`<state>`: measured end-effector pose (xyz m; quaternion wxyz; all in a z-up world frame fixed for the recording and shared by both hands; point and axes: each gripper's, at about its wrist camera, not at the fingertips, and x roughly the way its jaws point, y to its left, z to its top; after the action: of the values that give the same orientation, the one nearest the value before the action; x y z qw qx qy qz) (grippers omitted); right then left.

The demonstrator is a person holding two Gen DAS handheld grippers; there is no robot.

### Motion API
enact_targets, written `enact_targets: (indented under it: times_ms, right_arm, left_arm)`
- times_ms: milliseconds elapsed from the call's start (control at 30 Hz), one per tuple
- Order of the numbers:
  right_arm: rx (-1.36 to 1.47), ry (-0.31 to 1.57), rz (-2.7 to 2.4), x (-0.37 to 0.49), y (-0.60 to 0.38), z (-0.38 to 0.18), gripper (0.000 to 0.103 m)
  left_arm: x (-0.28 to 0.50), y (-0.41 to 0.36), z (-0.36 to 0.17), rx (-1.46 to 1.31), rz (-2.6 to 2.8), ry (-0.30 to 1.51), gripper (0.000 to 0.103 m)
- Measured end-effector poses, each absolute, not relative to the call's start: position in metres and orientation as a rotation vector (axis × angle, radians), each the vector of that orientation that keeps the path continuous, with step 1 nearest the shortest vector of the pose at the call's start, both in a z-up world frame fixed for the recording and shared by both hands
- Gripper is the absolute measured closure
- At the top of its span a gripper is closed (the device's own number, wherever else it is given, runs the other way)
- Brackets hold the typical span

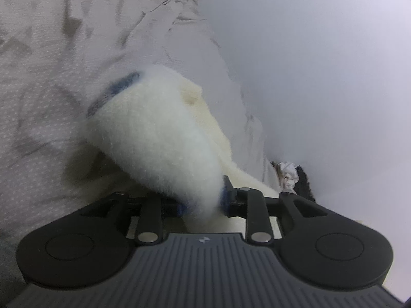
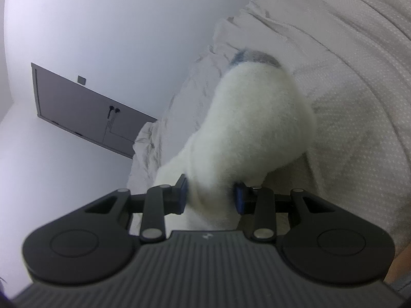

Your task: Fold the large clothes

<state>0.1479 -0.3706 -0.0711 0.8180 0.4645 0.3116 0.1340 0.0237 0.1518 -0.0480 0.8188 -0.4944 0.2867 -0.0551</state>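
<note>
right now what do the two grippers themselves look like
The left gripper and right gripper match: ribbed dark grey body with a small white logo, two round black lobes, black link arms with silver pivot pins, and blue pads on the fingers. No cables or sleeves show.

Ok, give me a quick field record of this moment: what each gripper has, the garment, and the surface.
left gripper: shut on the fleece garment
right gripper: shut on the fleece garment
fleece garment: cream white, fluffy, bunched, blue-grey trim at the far edge, blurred
surface: wrinkled light bedsheet with small dots, below the garment
background: white wall, grey door
fold state: cannot tell
</note>
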Motion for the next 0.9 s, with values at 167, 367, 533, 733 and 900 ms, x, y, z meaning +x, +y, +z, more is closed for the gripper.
enact_targets:
  times_ms: [167,367,533,733,900]
  right_arm:
    - [1.009,0.654,0.305,0.166,-0.37,-0.058,0.062]
    - [1.06,0.635,0.307,0.207,-0.367,-0.047,0.06]
    - [1.052,0.634,0.308,0.245,-0.362,-0.049,0.059]
    - [1.039,0.708,0.25,0.301,-0.357,-0.077,0.059]
    - [0.999,0.727,0.261,0.348,-0.351,-0.092,0.059]
  left_arm:
    - [0.047,0.153,-0.035,-1.051,-0.147,0.569,0.063]
    - [0.097,0.153,-0.019,-1.017,-0.154,0.57,0.061]
    - [0.143,0.154,-0.015,-0.959,-0.151,0.583,0.056]
    - [0.209,0.152,-0.034,-0.85,-0.184,0.614,0.056]
    - [0.256,0.153,-0.047,-0.813,-0.183,0.595,0.056]
